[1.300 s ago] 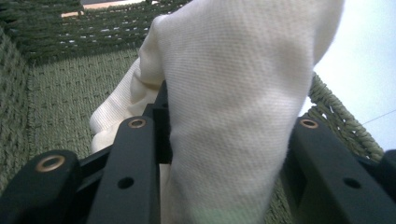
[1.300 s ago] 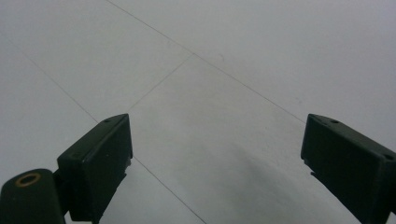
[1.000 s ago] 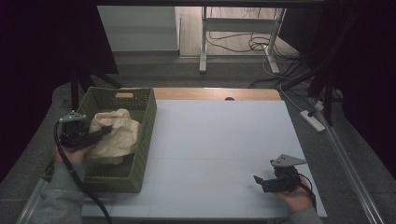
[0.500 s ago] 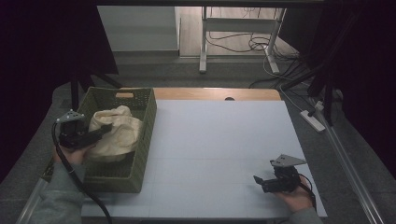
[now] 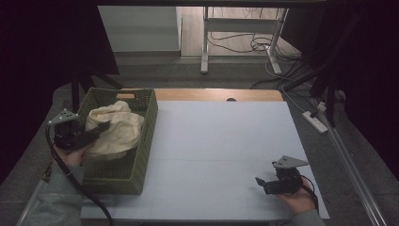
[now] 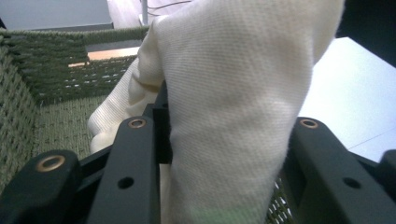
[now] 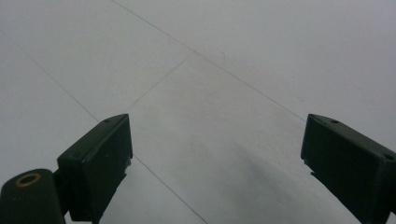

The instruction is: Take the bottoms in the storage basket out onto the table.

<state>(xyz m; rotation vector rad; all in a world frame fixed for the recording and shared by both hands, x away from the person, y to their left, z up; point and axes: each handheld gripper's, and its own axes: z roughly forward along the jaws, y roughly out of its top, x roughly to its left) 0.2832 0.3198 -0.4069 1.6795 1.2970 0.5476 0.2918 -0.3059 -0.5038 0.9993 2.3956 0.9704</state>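
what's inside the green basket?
A cream cloth bunched in the green basket, gripped by the left hand-held gripper. The cloth covers whatever is under it.

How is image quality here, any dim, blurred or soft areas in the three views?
High view: dim, surroundings black, the white table evenly lit, cream cloth and green basket readable. Left gripper view: cloth sharp enough to show weave, bottom edge soft. Right gripper view: even grey light, faint shadow between the jaws.
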